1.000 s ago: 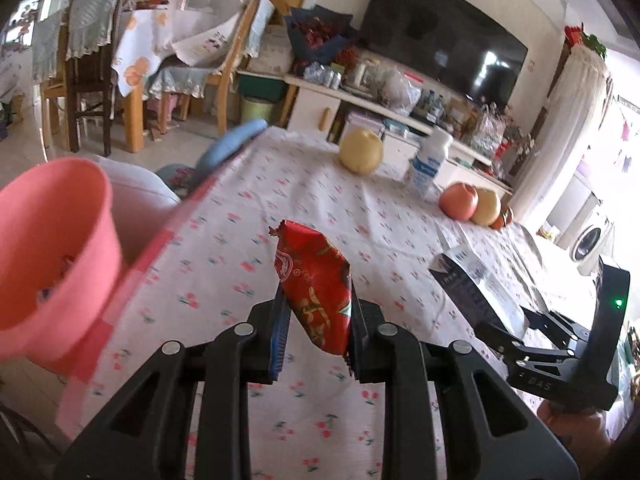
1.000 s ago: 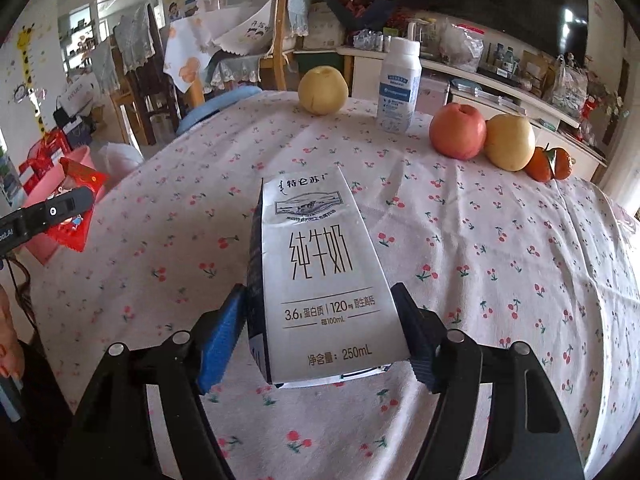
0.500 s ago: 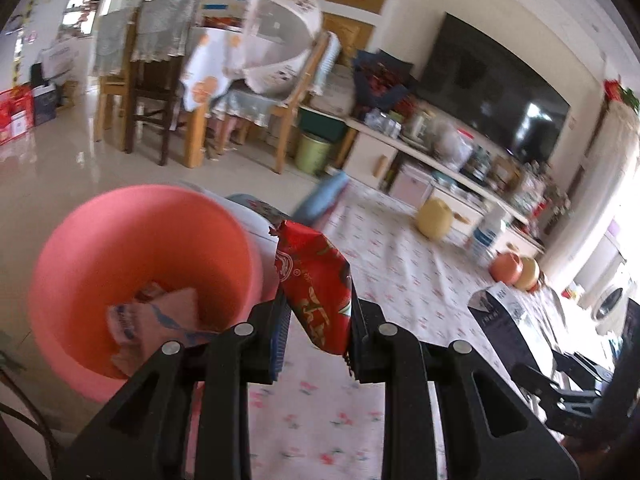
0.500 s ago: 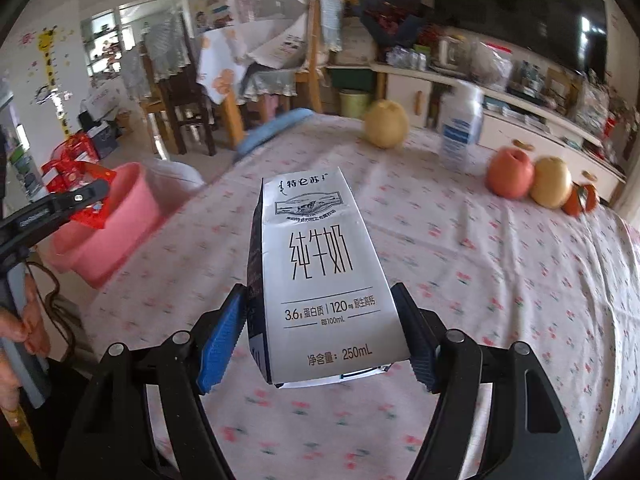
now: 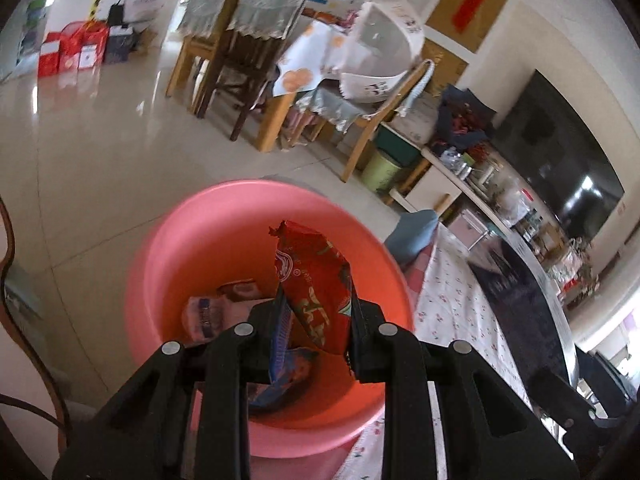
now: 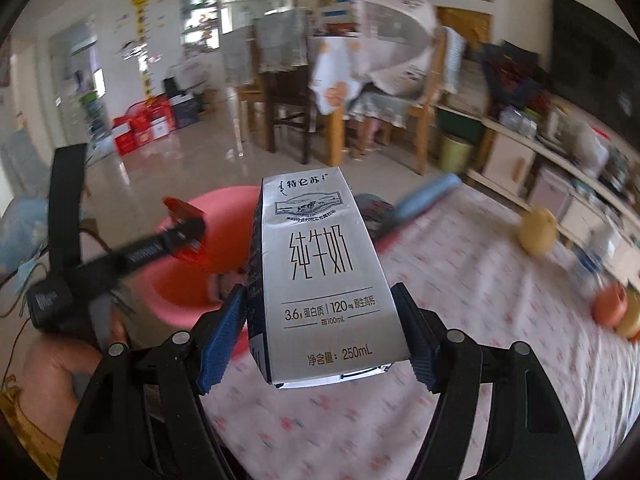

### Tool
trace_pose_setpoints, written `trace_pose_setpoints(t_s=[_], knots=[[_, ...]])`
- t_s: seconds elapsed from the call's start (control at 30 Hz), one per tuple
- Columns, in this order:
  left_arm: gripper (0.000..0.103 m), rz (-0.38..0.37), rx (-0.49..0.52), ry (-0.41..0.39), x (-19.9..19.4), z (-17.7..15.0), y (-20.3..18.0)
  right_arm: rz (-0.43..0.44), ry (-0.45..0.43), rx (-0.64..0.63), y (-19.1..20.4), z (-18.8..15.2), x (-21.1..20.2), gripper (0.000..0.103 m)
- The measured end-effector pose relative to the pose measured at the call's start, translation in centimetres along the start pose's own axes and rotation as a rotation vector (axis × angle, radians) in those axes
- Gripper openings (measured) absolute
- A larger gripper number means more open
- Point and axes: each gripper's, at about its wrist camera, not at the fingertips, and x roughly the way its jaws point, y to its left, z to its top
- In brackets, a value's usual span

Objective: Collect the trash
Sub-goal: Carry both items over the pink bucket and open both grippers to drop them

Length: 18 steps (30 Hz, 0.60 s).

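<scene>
My left gripper point(image 5: 316, 320) is shut on a red snack wrapper point(image 5: 316, 284) and holds it over the mouth of the pink bin point(image 5: 168, 280), which has several wrappers point(image 5: 216, 308) lying in its bottom. My right gripper point(image 6: 324, 332) is shut on a grey milk carton point(image 6: 320, 280), upright between the blue pads point(image 6: 224, 344), above the near edge of the flowered table. In the right wrist view the left gripper point(image 6: 180, 224) with the red wrapper point(image 6: 182, 210) hangs over the pink bin point(image 6: 188, 280) at left, and the carton hides part of the bin.
The flowered tablecloth point(image 6: 460, 320) carries a pear point(image 6: 538, 230), a white bottle point(image 6: 596, 256) and an apple point(image 6: 610, 308) at its far side. A blue chair back point(image 5: 414, 230) stands past the bin. Wooden chairs point(image 5: 240, 60) and a green pail point(image 5: 380, 166) stand on the tiled floor.
Both grippers swung left, away from the table's middle. The left one went from beside the pink bin to over its mouth with the wrapper. The right one followed towards the bin with the carton.
</scene>
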Motion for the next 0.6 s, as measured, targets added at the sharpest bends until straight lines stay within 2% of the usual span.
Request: trace_pose_setpoints(t_s=[0.13,0.27,0.3,0.33,0.4,0.53,0.6], knots=[[0.027,0.001,-0.051,0.012,0.7,0.2,1.6,0.008,0.032,-0.089,3.0,2.0,3.8,0.073],[0.029,0.016,-0.088,0.034,1.5,0.2,2.3,-0.007,0.049,-0.153,4.6,2.2,7.0,0.077],[0.038,0.019,-0.090,0.036,1.7,0.2,2.3,-0.015,0.056,-0.152,4.7,2.1,7.6,0.082],[0.042,0.027,-0.086,0.034,1.7,0.2,2.3,-0.027,0.054,-0.144,4.8,1.8,7.9,0.084],[0.060,0.046,-0.067,0.023,1.7,0.2,1.9,-0.029,0.042,-0.112,4.6,1.2,7.7,0.086],[0.071,0.069,-0.056,0.010,1.7,0.2,1.5,-0.047,0.006,-0.035,3.0,-0.1,6.0,0.089],[0.079,0.091,-0.039,-0.005,1.5,0.3,1.1,-0.064,-0.004,0.005,2.1,-1.0,5.0,0.089]])
